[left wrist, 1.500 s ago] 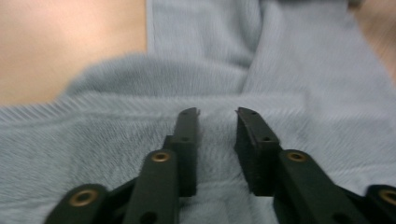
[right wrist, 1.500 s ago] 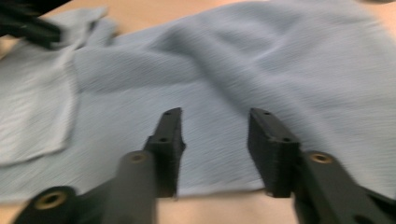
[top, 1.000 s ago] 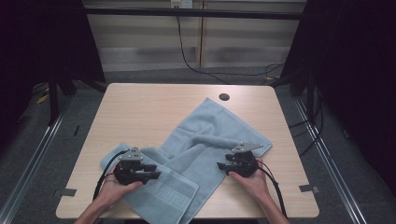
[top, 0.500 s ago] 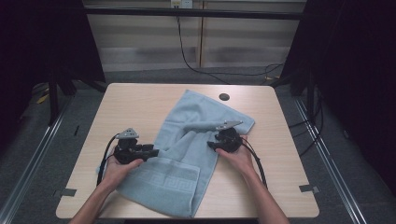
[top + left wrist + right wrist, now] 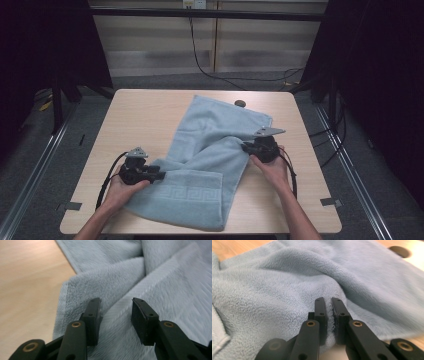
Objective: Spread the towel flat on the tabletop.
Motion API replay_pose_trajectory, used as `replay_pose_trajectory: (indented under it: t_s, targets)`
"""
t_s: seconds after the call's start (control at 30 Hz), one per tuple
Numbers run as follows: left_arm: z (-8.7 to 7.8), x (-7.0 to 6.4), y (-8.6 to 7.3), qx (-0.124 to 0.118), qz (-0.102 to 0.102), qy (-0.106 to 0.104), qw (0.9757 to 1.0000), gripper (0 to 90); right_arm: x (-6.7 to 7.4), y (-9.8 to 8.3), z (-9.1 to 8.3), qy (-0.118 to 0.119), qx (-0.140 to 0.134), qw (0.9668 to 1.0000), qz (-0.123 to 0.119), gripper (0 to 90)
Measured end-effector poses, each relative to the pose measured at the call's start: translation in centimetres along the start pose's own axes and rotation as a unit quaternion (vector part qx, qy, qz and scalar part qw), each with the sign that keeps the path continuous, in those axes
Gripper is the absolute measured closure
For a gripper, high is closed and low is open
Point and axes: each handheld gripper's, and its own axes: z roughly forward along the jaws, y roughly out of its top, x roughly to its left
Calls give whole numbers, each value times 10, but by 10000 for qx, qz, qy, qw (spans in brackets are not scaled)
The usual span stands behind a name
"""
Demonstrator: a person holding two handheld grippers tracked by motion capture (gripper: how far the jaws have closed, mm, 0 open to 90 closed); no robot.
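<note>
A light blue towel (image 5: 210,150) lies diagonally across the wooden table (image 5: 145,115), with a fold running through its middle. My right gripper (image 5: 245,146) sits at the towel's right side. Its jaws have just closed, and in the right gripper view the gripper (image 5: 329,302) is shut on a raised edge of the towel (image 5: 274,285). My left gripper (image 5: 159,175) rests low at the towel's near left part. Its jaws have just been closing a little. In the left gripper view the gripper (image 5: 116,305) stands open over the towel (image 5: 160,277), with nothing pinched between the pads.
A small round hole (image 5: 240,103) marks the table near its far edge, just past the towel's far corner. Bare wood (image 5: 27,277) lies left of the towel. Black cables (image 5: 107,177) trail from both grippers toward the front edge. Dark curtains and floor surround the table.
The right gripper has shut on the towel's edge and moved to the right, drawing the fold with it. The left hand has shifted slightly toward the near edge.
</note>
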Motion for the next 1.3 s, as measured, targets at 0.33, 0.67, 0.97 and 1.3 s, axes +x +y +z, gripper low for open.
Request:
replay_pose_trajectory:
  t_s: [0.33, 0.67, 0.97, 1.3]
  targets:
    - [-4, -10, 5, -282, 99, -341, 9990, 585, -50, -39, 0, -589, 337, 9951, 724, 798]
    - [-18, 5, -8, -309, 17, -275, 9991, 599, 9, -44, -38, 406, -22, 9987, 312, 646]
    - [-17, -14, -26, -42, 271, -257, 9993, 534, 44, -64, -23, 938, 393, 9948, 97, 525]
    - [-16, -22, -30, -26, 593, -29, 9982, 830, 58, -69, -23, 694, 343, 9966, -289, 813]
